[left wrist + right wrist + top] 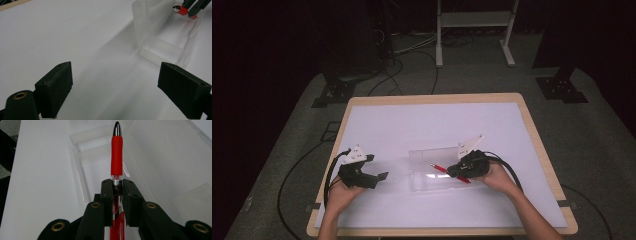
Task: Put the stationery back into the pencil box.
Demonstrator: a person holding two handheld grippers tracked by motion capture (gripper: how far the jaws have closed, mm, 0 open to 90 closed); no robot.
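Note:
A red pen (117, 155) with a dark tip sticks out from my right gripper (117, 185), whose jaws are shut on its barrel. The pen (439, 168) hangs over a clear plastic box (432, 167) with its lid standing open at the far side. In the left gripper view the box (160, 37) lies ahead at the right, with the pen tip (181, 10) above it. My left gripper (378, 166) rests on the white table sheet to the left of the box, jaws wide open, nothing between its fingers (56, 87).
The white sheet (422, 125) covers the wooden table (537, 145). Black cables trail off both grippers toward the table's near corners. Beyond the table, a white metal frame (472, 25) and dark stands sit on the grey floor.

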